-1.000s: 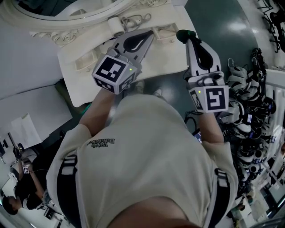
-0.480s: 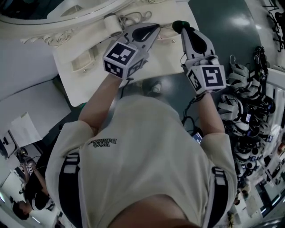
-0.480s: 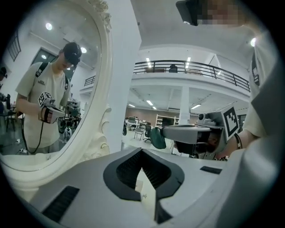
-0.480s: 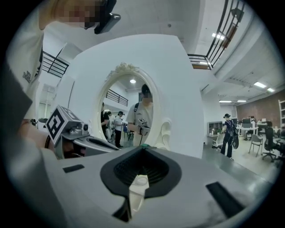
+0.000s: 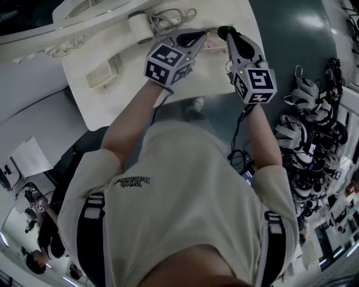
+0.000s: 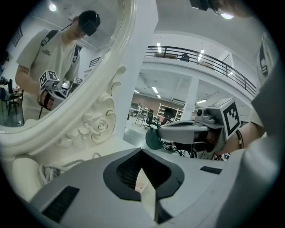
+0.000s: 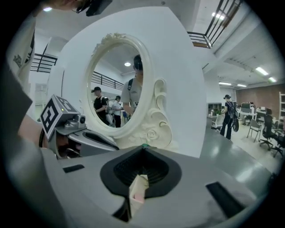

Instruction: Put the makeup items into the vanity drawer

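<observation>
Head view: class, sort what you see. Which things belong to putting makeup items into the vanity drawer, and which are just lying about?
Belongs to the job:
vanity
left gripper, shut
right gripper, shut on a green item, probably makeup

Just lying about:
white roll and cord on the vanity top
sheet of paper on the floor
heap of gear on the floor

Mirror frame (image 5: 50,51) cut by top edge, vanity top (image 5: 98,106) partly covered; green thing (image 5: 223,29) at right hand-held gripper (image 5: 226,35) unidentifiable
</observation>
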Motion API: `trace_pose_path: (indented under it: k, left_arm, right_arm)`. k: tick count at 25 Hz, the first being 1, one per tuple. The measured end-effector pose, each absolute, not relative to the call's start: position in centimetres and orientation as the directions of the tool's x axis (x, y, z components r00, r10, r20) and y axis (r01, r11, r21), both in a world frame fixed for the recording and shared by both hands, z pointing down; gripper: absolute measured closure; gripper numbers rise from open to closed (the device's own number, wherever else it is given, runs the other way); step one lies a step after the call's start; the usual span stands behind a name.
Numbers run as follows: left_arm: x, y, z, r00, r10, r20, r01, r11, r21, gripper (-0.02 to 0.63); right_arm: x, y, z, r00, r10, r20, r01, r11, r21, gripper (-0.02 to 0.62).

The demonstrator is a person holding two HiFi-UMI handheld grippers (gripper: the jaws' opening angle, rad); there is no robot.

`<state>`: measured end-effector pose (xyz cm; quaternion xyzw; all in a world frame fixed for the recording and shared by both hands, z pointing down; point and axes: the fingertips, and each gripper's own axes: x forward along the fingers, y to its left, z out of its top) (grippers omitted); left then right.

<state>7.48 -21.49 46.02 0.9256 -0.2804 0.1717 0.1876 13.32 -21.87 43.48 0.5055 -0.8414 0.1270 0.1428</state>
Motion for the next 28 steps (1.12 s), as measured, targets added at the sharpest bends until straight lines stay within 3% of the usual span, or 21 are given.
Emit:
trace_pose_path:
  k: [16, 20, 22, 28]
  left_arm:
    - [7.7, -22.5, 55.4, 0.753, -0.378, 0.539, -0.603, -0.725, 0.334, 0.600]
    - [7.8, -22.3, 56.2, 0.749, -0.370, 0.550, -0.606, -0.719, 0.340, 0.600]
    - [7.8, -22.1, 56.5, 0.746, -0.365, 0.556, -0.605, -0.720, 0.340, 0.600]
    - [7.6, -21.5, 56.9, 0.740, -0.362, 0.567, -0.612, -0.712, 0.344, 0.600]
  right_arm:
    - [13.2, -23.3, 55.2, -0.453, -0.681, 0.575, -0.886, 0.419, -0.201, 0.586]
    - [13.2, -23.1, 56.2, -0.449, -0.672, 0.589, -0.885, 0.427, -0.187, 0.567]
    - [13.3, -22.9, 56.4, -0.448, -0.670, 0.592, -0.885, 0.426, -0.187, 0.507]
    - [13.4, -22.1, 56.7, -0.449, -0.665, 0.597, -0.886, 0.416, -0.204, 0.517]
